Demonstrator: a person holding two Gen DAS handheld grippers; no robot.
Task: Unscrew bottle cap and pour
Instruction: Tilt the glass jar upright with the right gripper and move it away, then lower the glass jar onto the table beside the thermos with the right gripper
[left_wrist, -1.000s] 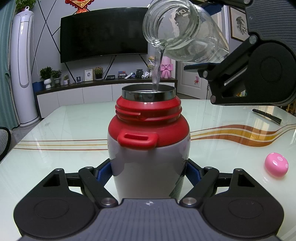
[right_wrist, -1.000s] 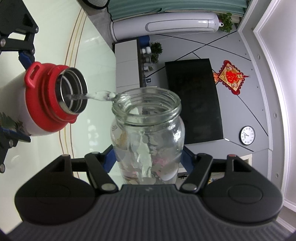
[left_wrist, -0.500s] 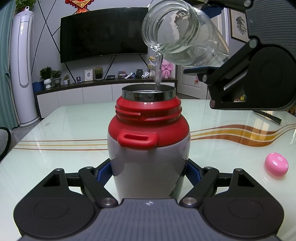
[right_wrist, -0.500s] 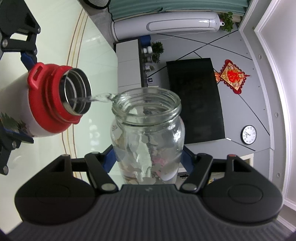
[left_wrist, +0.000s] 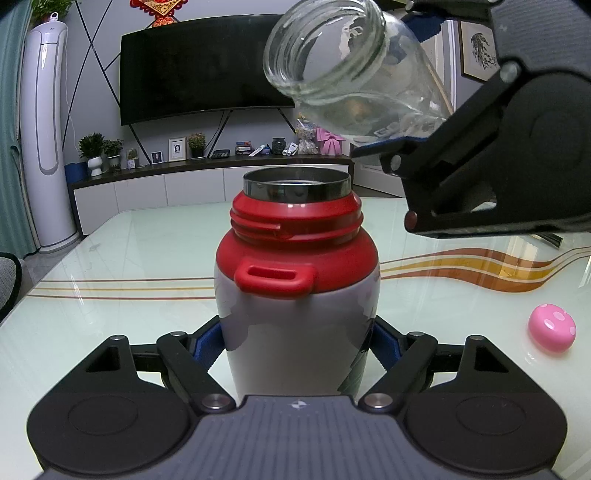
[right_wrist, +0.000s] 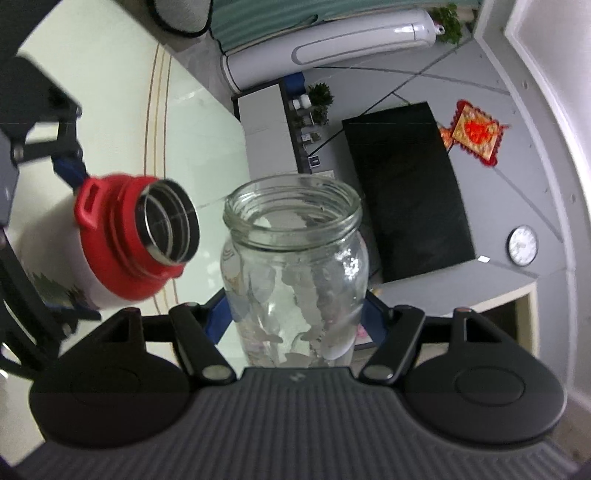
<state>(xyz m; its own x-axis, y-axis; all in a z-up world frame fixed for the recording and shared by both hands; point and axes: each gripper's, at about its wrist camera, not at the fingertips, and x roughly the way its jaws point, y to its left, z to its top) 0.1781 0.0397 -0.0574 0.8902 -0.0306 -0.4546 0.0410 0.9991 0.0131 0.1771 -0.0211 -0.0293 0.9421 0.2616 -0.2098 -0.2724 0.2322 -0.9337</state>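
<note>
As seen from the left wrist, the left gripper has its jaws pinching the lower white body of the flask, which stands upright on the pale glass table. Flask: red shoulder with a small red lug facing the camera, red threaded neck, open steel mouth, no cap on it. Above and to the right, the right gripper carries the glass jar, tilted with its open mouth turned down and leftward, clear of the flask's rim; no stream runs from it, and a little clear liquid lies along its lower wall. A pink spotted cap rests on the table well to the right of the flask. Behind the table: a dark television on the wall.

As seen from the right wrist, the right gripper has its jaws pinching the glass jar by its lower body; wet films and droplets cling to the inner wall. The flask appears to the left of the jar's mouth, near it but apart, its steel opening facing the camera, slightly blurred. The left gripper's blue pads press against the flask's sides. The table lies beyond.
</note>
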